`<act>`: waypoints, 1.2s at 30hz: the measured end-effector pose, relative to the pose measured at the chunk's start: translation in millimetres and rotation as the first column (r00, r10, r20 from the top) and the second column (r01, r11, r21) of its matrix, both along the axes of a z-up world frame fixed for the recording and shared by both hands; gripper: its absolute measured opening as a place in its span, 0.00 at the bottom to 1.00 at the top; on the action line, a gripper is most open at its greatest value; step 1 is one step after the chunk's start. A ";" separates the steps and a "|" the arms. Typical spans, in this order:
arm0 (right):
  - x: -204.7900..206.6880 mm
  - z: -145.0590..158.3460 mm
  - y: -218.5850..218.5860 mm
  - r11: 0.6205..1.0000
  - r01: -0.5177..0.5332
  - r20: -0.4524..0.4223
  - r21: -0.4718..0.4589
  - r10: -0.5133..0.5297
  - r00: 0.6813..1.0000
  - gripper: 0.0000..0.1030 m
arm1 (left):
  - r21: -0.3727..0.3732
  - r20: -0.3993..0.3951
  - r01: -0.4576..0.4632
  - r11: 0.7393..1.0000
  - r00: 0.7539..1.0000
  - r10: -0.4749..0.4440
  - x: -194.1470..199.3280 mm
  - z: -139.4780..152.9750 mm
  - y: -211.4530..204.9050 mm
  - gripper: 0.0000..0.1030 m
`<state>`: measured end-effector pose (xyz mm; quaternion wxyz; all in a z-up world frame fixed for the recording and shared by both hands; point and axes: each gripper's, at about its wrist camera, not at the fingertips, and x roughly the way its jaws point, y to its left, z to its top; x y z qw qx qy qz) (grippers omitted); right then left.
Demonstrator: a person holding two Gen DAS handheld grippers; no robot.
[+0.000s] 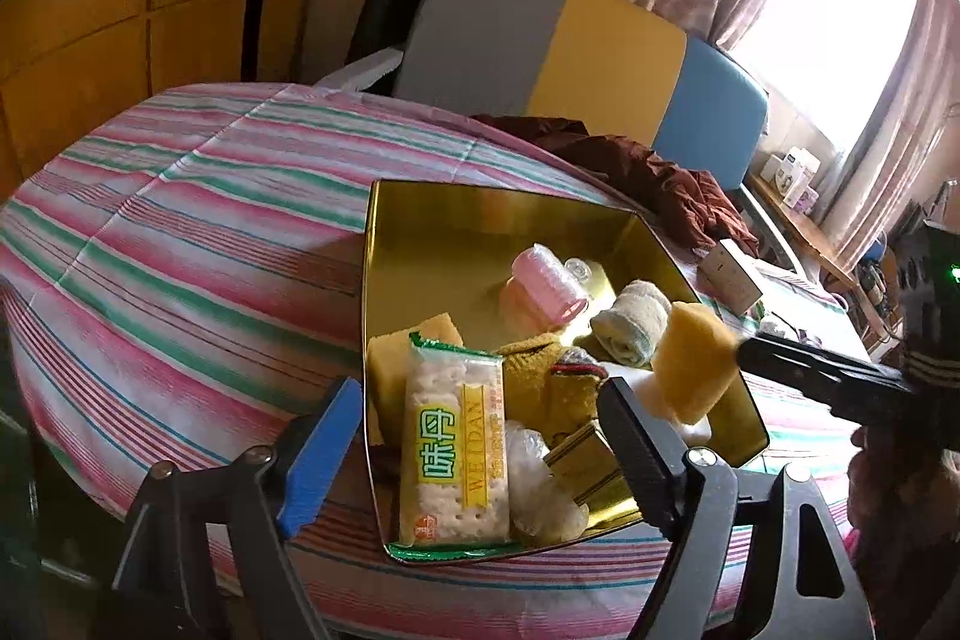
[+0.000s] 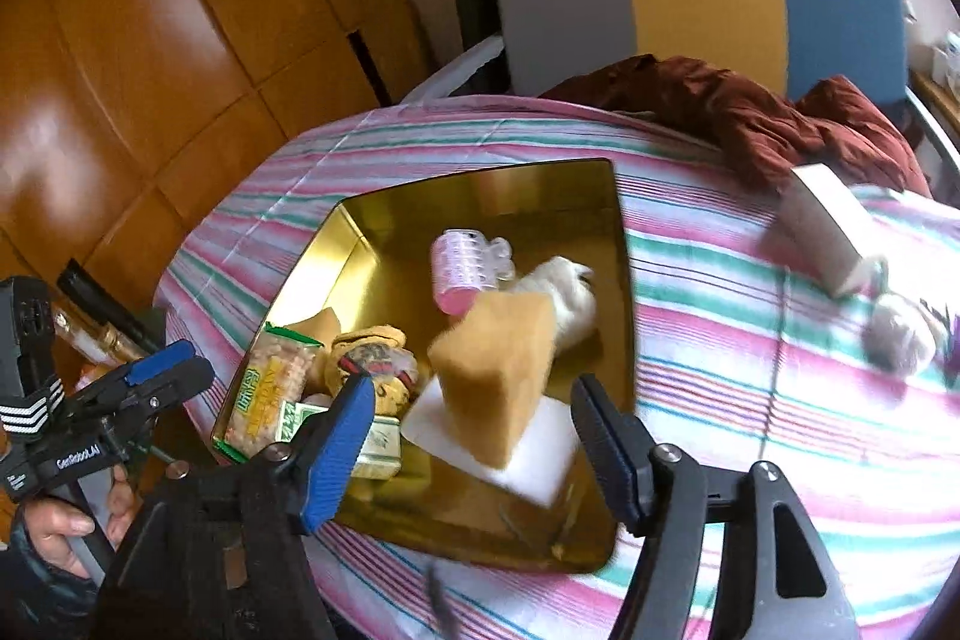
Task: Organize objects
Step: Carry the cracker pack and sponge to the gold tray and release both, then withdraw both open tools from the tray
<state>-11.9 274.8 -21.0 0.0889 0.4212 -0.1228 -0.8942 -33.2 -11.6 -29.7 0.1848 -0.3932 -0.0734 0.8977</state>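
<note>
A gold tin box [image 1: 420, 232] [image 2: 360, 244] sits on the striped cloth. It holds a cracker pack [image 1: 456, 448] [image 2: 264, 394], a pink hair roller [image 1: 549, 289] [image 2: 459, 268], a rolled white towel [image 1: 630, 319] [image 2: 567, 298], yellow knit items [image 1: 534, 376] and a white block [image 2: 540, 448]. A yellow sponge [image 1: 690, 361] [image 2: 498, 376] stands tilted on the white block, between my right gripper's open fingers and apart from them. My right gripper [image 2: 474, 436] hangs over the tin's near corner. My left gripper [image 1: 474, 454] is open and empty at the tin's near-left edge.
The striped cloth [image 1: 180, 232] [image 2: 750, 352] covers a round table. A dark red garment [image 1: 660, 172] [image 2: 750, 112] and a white box [image 1: 729, 274] [image 2: 828, 232] lie behind the tin. A grey-yellow-blue chair back [image 1: 570, 40] stands beyond. Wooden cabinets [image 2: 150, 40] are on the left.
</note>
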 end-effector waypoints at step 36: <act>-4.3 -11.1 35.7 0.969 0.217 0.018 0.121 -0.220 0.975 0.67 | -0.057 -0.047 0.042 0.997 0.998 -0.045 14.8 16.4 27.0 0.87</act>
